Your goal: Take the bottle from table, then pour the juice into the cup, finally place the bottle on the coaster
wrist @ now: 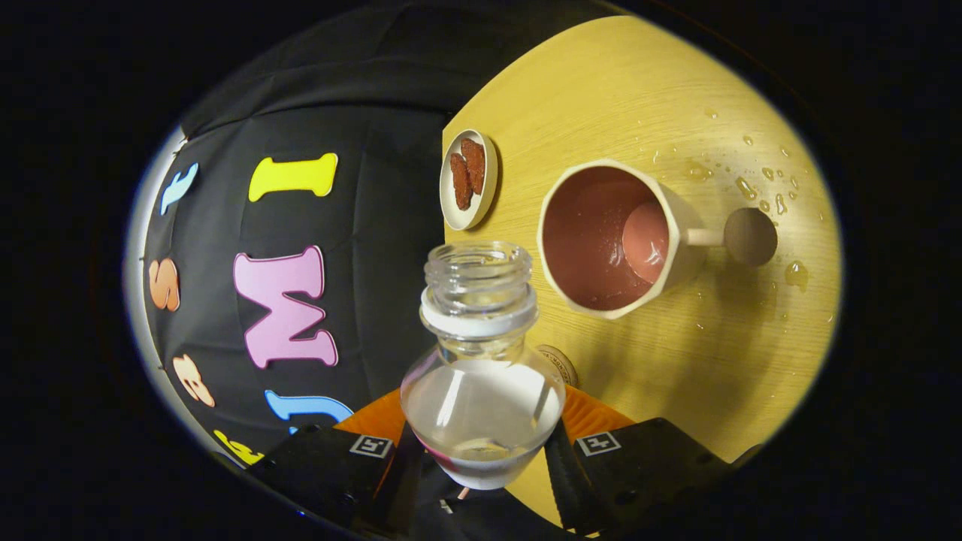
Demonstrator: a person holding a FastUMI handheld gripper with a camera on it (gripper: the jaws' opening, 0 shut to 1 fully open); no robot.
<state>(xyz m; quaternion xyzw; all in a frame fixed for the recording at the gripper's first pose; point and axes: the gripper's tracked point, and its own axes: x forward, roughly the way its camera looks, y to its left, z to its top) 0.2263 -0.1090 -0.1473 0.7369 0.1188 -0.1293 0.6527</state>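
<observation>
One clear bottle [481, 376], lower centre, gripped at its body by the jaws [481, 458]; uncapped, part-full, light, slick plastic, squashy. Cup [612, 240] upper right, w/ wet surface [676, 98].

The bottle [481, 376] was clear, with a white ring round its neck and a little colourless liquid inside. The cup [610, 237] was cream outside and dull pink within, on a pale yellow wood-grain table [624, 90] speckled with clear drops. A cream dish [469, 180] held reddish-brown pieces [467, 173].
</observation>
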